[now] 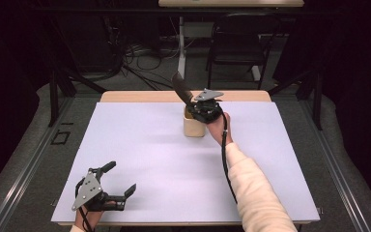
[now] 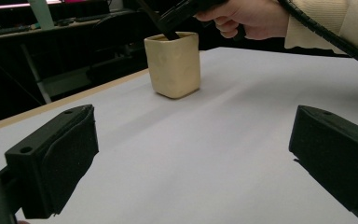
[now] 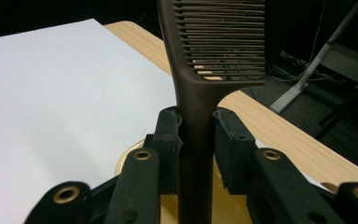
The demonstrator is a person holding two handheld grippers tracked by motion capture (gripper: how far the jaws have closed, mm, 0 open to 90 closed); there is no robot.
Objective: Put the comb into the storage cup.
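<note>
We see the cup (image 1: 193,126) on the table (image 1: 140,145) right under the right claw (image 1: 196,110), comb (image 1: 181,88) sticking up past it; left claw (image 1: 121,180) well apart, near edge.

Table (image 1: 140,145): white top, pale wooden edge (image 1: 140,96) exposed along the far side.
Floor (image 1: 29,125): grey carpet on both sides of the table, with a metal rail (image 1: 24,174) running along each side.
Black chair (image 1: 236,43): stands on the floor beyond the table's far edge.
Second wooden tabletop (image 1: 232,3): at the top of the high view, on a white leg (image 1: 181,46).
Cables (image 1: 140,58): loose black tangle on the floor beside that leg.
Black stands (image 1: 53,92): at the table's far corners.
Surroundings: dark, unlit; light falls mainly on the white top.
</note>
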